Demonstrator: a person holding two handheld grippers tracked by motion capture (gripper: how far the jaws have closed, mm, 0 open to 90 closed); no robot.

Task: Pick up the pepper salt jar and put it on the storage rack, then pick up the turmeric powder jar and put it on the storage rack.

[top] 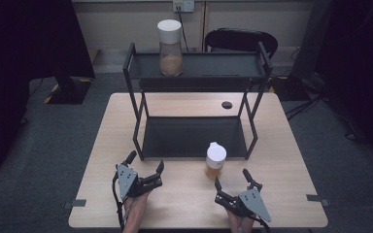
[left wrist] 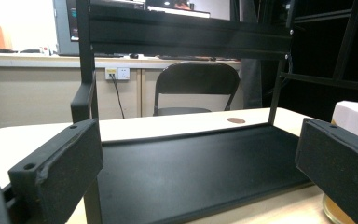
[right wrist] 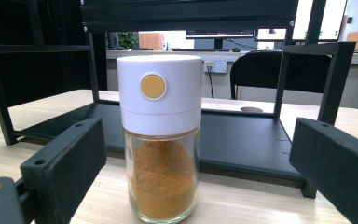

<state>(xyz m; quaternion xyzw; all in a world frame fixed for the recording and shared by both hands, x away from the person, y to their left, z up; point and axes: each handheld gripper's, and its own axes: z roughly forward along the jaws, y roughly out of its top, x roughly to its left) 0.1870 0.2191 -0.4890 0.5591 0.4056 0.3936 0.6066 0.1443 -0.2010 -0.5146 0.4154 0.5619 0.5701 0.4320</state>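
hidden: in the left gripper view the small jar [left wrist: 354,122] is cut by the right edge and part covered by that gripper's own right jaw; only a white lid corner and a bit of glass base show. Rack [top: 194,119] lower shelf far corners are dim.
room: bare table [top: 184,204] between and around both grippers; the rack's front edge is just beyond the fingertips.
small jar: [top: 215,160] upright on the table, just ahead of the right gripper [top: 231,182], between its jaws' lines in the right gripper view, not touched; clear glass, orange-brown powder, white lid with yellow round button.
right gripper: fingers spread wide, empty.
left gripper: [top: 145,162] fingers spread, empty, facing the lower shelf.
tall jar: [top: 170,47] on the top shelf, well beyond both.
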